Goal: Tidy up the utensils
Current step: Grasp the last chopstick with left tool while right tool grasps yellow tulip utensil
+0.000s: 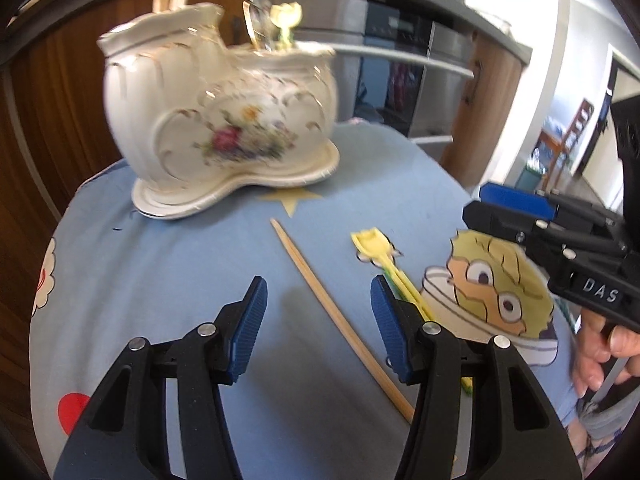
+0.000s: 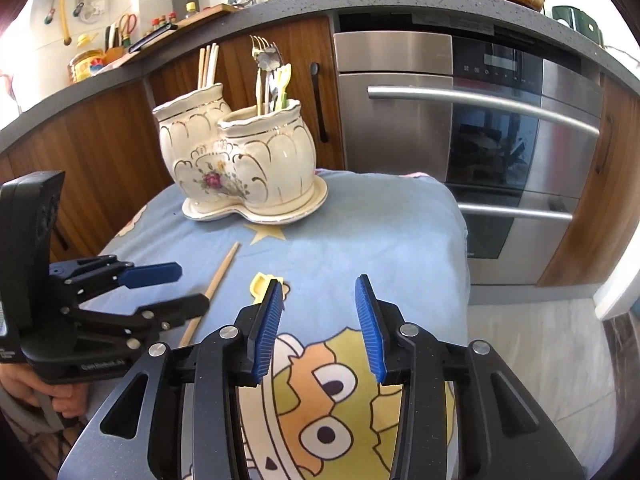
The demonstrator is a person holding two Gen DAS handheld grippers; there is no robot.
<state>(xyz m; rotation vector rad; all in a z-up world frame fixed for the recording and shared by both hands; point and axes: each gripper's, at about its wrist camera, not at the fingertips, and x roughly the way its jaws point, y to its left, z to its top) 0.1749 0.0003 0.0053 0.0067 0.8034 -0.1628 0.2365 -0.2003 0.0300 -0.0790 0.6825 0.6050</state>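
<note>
A cream two-pot ceramic holder (image 1: 224,120) (image 2: 236,164) stands on its saucer at the back of the table. Its left pot holds chopsticks, its right pot forks, spoons and a yellow utensil. One wooden chopstick (image 1: 340,320) (image 2: 222,272) lies loose on the cloth, with a yellow plastic utensil (image 1: 376,248) (image 2: 262,284) to its right. My left gripper (image 1: 318,284) (image 2: 194,285) hangs open just above the chopstick, a finger on either side of it, nothing gripped. My right gripper (image 2: 319,282) (image 1: 476,202) is open and empty, to the right of the yellow utensil.
A blue cartoon-print cloth (image 2: 380,220) covers the small table, whose right edge drops to a pale floor (image 2: 540,340). Behind it are wooden cabinets (image 2: 100,152) and a steel oven (image 2: 460,120) under a grey countertop. A hand (image 1: 600,344) holds the right gripper.
</note>
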